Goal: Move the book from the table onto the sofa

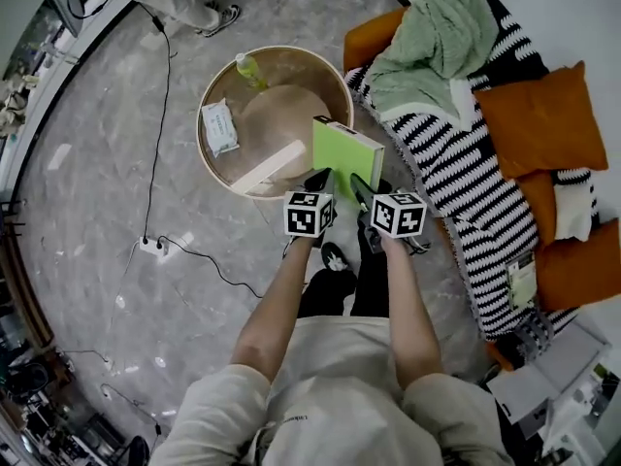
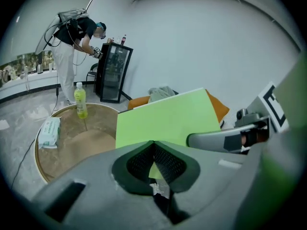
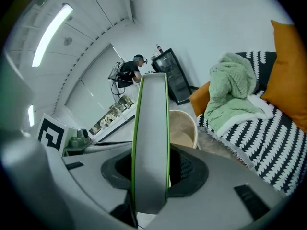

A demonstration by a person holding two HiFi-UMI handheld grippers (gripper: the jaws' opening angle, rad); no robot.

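I hold a bright green book (image 1: 346,153) upright in the air over the near right rim of the round wooden table (image 1: 209,105). My left gripper (image 1: 318,181) is shut on the thin edge of its green cover (image 2: 168,119), a green sliver showing between the pads (image 2: 154,150). The right gripper (image 1: 361,190) is shut across the thick grey page block (image 3: 151,138), one jaw on each cover. The black-and-white striped sofa (image 1: 466,163) lies to the right of the book, with a green blanket (image 1: 437,37) heaped on its far end.
On the table are a yellow-green bottle (image 1: 249,69), a pack of wipes (image 1: 219,127) and a pale flat slab (image 1: 267,168). Orange cushions (image 1: 543,115) line the sofa back. A power strip (image 1: 153,247) and cable lie on the floor. A person (image 2: 72,47) stands by a dark fridge (image 2: 113,73).
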